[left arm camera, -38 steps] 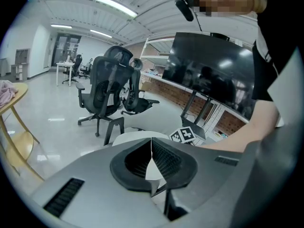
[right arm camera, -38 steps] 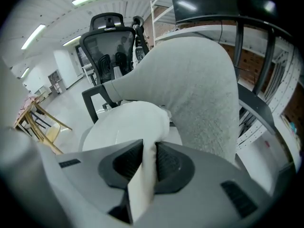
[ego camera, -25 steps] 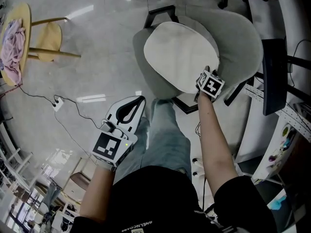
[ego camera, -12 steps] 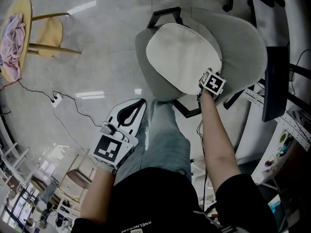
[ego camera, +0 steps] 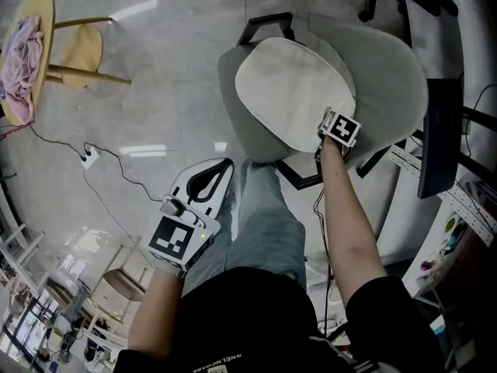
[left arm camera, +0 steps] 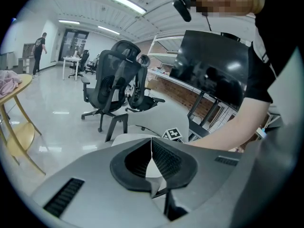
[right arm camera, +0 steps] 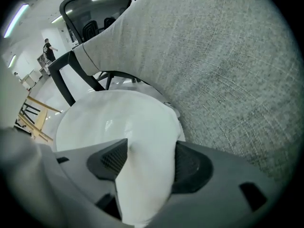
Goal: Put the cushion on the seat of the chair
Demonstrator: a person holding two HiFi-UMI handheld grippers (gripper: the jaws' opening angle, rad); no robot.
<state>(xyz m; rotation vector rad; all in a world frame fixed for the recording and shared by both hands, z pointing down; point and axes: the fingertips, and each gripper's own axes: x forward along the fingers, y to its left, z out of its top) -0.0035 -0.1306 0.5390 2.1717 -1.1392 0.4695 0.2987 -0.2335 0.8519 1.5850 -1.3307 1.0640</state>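
Observation:
The off-white cushion (ego camera: 291,92) lies flat on the grey fabric seat of the chair (ego camera: 392,68). My right gripper (ego camera: 330,130) is at the cushion's near right edge, pointing steeply down. In the right gripper view its jaws (right arm camera: 147,151) stand apart and have just been opening. The cushion's puffy edge (right arm camera: 123,122) still fills the gap between them, with the grey seat (right arm camera: 228,70) behind it. My left gripper (ego camera: 224,165) hangs by the person's left leg, away from the chair. In the left gripper view its jaws (left arm camera: 152,144) meet with nothing between them.
A round yellow table with a pink cloth (ego camera: 23,53) and a wooden stool (ego camera: 78,49) stand far left. A power strip with its cable (ego camera: 89,160) lies on the floor. A black monitor (ego camera: 439,130) sits right of the chair. Office chairs (left arm camera: 114,75) stand behind it.
My right gripper has sunk a little with the cushion's near edge toward the seat. The left gripper has kept still.

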